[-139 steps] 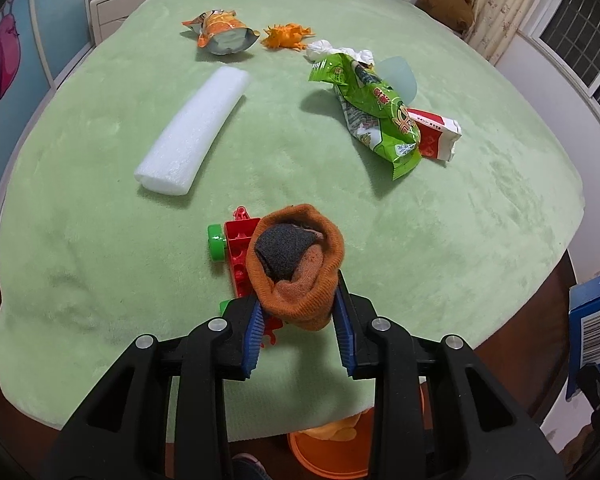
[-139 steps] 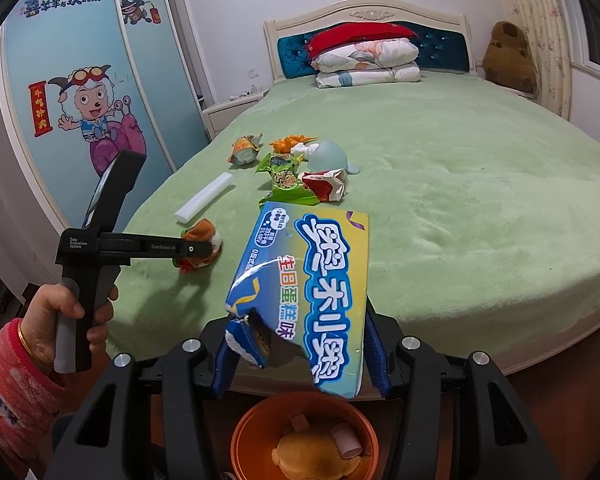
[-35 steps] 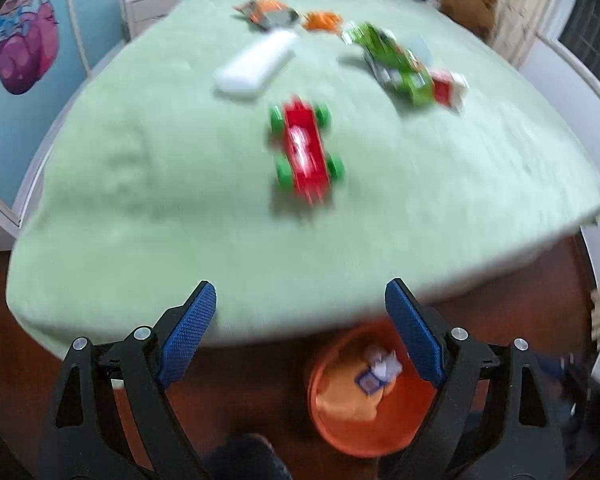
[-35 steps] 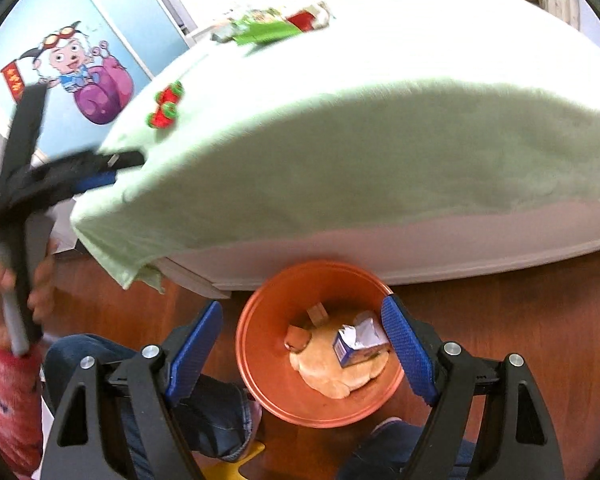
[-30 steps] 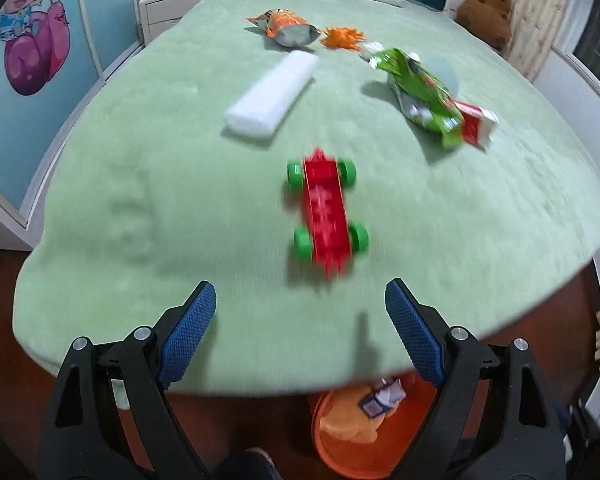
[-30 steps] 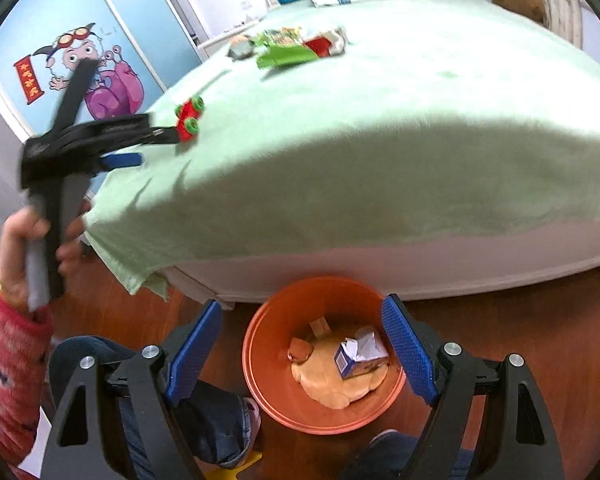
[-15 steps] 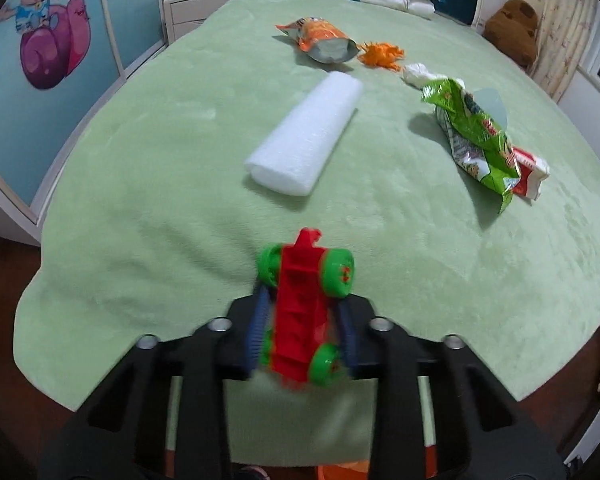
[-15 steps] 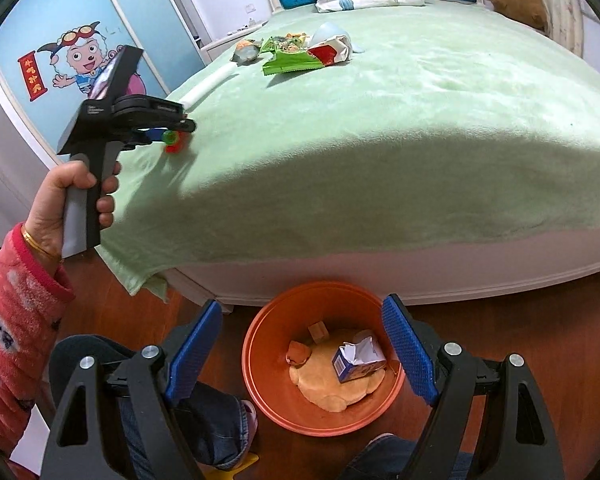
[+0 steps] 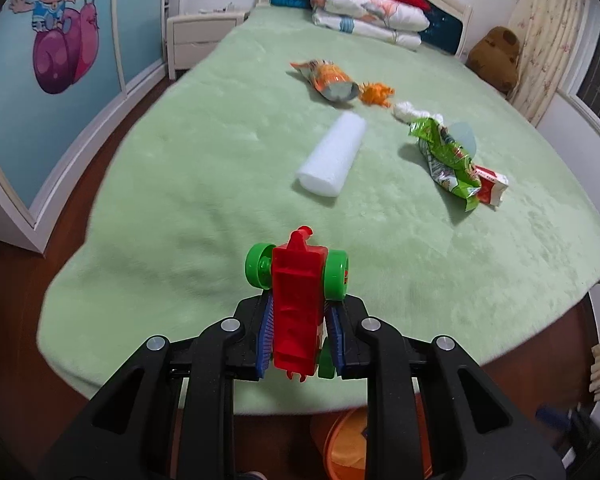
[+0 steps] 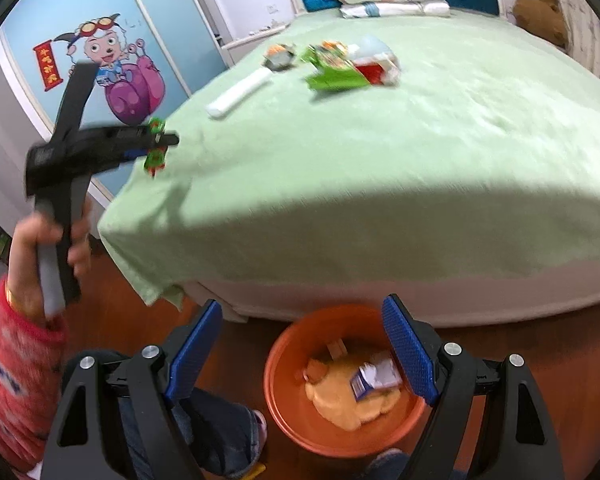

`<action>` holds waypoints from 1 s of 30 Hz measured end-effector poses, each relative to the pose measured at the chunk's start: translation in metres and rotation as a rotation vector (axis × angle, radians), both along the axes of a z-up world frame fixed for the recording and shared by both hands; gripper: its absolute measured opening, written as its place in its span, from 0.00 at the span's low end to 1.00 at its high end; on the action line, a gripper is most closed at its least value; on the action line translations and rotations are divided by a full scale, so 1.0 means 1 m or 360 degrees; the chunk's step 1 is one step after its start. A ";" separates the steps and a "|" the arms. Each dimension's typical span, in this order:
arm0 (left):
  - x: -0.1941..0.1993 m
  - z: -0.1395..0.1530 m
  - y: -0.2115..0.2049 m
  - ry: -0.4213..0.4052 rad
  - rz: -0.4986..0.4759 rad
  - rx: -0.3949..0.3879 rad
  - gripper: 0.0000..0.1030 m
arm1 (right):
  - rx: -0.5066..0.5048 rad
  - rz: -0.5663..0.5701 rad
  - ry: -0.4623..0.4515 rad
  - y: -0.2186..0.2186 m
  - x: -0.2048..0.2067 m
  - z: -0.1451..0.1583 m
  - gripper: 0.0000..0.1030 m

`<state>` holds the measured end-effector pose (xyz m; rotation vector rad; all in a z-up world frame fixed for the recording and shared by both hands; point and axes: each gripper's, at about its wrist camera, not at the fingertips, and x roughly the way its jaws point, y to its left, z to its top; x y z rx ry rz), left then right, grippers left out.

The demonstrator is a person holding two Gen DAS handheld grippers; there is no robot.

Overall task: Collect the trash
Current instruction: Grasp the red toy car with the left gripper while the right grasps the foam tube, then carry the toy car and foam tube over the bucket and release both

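Since a second ago our left gripper (image 9: 299, 340) has clamped the toy car (image 9: 298, 304) and lifted it off the bed (image 9: 220, 184). Right gripper (image 10: 300, 356) hangs open over the bin (image 10: 288, 412).

Red toy car (image 9: 298, 300) with green wheels: clamped lengthwise between blue pads, nose pointing away, clear of the green bedspread. White foam roll (image 9: 332, 156): lying on the bed. Green snack bag (image 9: 448, 158), crumpled, overlapping a red-and-white wrapper (image 9: 492, 184). Orange bag (image 9: 330, 78) beyond. Orange bin (image 10: 340, 384) on the floor holds scraps.
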<state>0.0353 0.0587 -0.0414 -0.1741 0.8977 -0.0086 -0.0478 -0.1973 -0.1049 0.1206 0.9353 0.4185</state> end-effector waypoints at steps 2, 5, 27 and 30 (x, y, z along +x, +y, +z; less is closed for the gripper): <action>-0.012 0.005 0.009 -0.0026 0.0011 0.0000 0.21 | 0.0028 0.0014 -0.0029 0.012 0.013 0.009 0.78; -0.031 0.009 0.024 -0.0062 0.0050 0.0013 0.21 | 0.0082 0.0042 -0.0069 0.037 0.038 0.019 0.78; -0.088 -0.011 0.078 -0.0046 0.0136 -0.0015 0.21 | 0.0190 -0.0278 0.0177 0.168 0.263 0.008 0.23; -0.090 -0.011 0.074 -0.0049 0.0123 -0.0019 0.21 | 0.0177 -0.0239 0.0132 0.162 0.251 0.015 0.21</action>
